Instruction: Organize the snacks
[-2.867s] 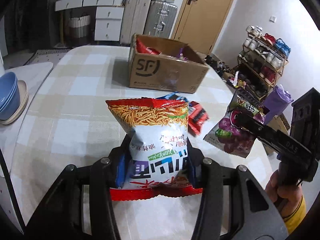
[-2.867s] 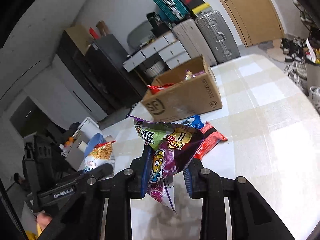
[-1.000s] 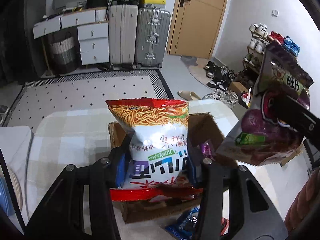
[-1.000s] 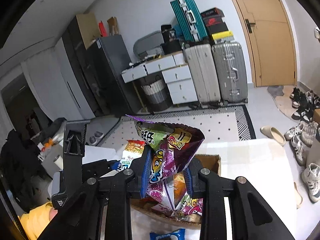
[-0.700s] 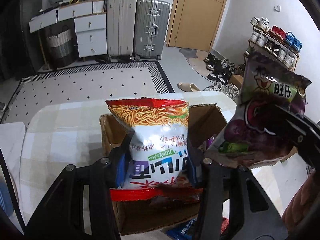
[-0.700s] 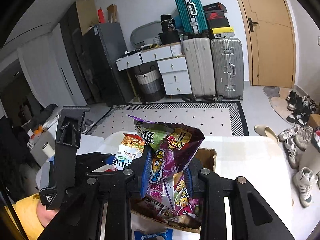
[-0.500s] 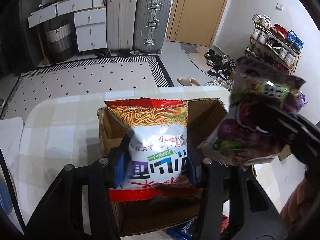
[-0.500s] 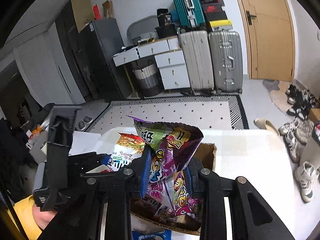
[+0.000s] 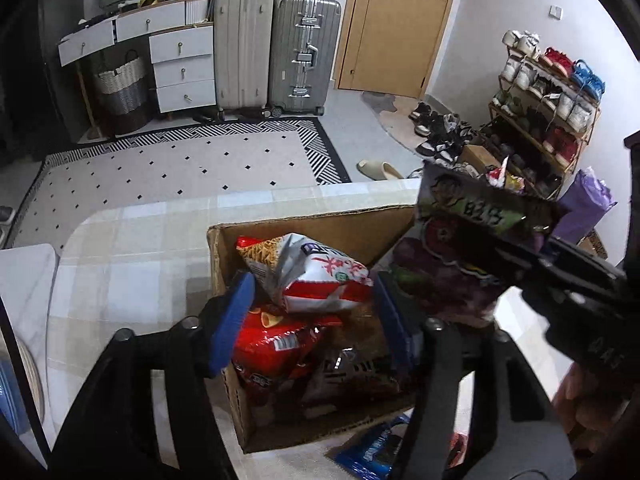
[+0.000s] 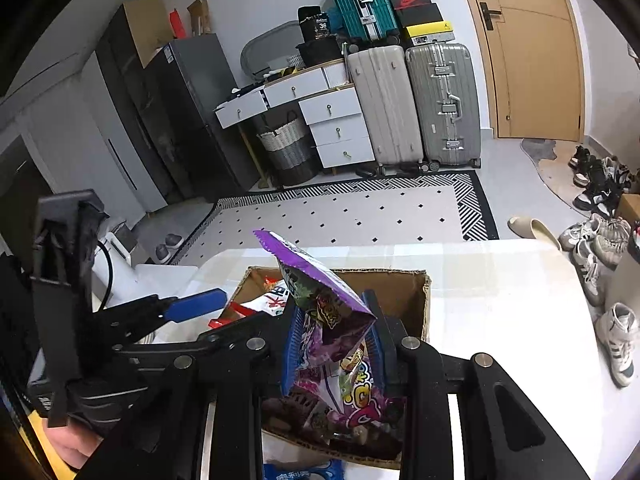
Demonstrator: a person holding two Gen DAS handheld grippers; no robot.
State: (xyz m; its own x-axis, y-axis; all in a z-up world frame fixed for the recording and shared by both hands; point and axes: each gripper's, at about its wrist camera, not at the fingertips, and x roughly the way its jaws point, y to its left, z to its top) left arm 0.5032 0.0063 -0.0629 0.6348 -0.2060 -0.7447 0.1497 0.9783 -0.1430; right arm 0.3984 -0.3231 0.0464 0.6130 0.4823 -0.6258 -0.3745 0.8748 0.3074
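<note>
Checkered table (image 9: 132, 264) is occupied by an open cardboard box (image 9: 224, 256) packed with snack packs. Left gripper (image 9: 312, 312) is seen opening above the box; the noodle snack bag (image 9: 308, 276) sits loose between its jaws, tilted over a red pack (image 9: 280, 344). Right gripper (image 10: 334, 340) is clamped on the purple snack bag (image 10: 320, 300), held over the box.

Matt brown corrugated cardboard box (image 9: 304, 226); glossy crinkled foil noodle snack bag (image 9: 308, 272) and purple snack bag (image 10: 324, 300); ribbed metallic silver suitcase (image 9: 304, 52); smooth wooden door (image 9: 400, 24).
</note>
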